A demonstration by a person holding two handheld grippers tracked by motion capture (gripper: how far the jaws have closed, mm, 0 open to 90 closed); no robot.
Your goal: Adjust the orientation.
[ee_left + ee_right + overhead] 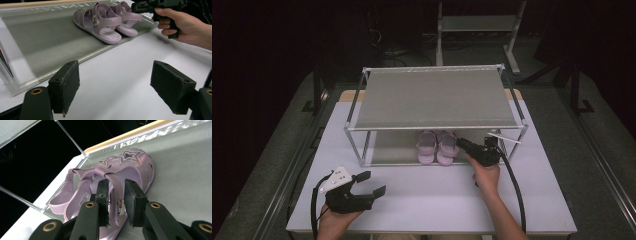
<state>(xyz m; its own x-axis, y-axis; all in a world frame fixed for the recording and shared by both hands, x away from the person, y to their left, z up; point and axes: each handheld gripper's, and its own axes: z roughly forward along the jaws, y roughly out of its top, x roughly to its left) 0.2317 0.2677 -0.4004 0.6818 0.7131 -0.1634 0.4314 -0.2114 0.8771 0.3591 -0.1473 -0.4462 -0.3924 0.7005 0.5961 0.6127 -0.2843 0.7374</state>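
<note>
A pair of lilac child's sandals [437, 146] stands on the lower shelf [392, 147] of a small two-tier rack, toes pointing away from me. My right gripper [459, 143] reaches in from the right to the right-hand sandal [135, 167]. Its jaws straddle that sandal's ankle strap [117, 187], the pads standing narrowly apart on either side of it, so I read it as open; the sandal rests on the shelf. My left gripper [373, 183] hovers over the table's front left, wide open with nothing in it [115, 85]. The left gripper view looks toward both sandals [107, 22].
The rack's grey fabric top shelf [434, 97] overhangs the sandals, with thin metal posts [357, 145] at its corners. The white table [427, 200] stretches in front of the rack. A second metal stand [477, 25] is on the dark floor behind. A black cable [514, 185] trails from the right gripper.
</note>
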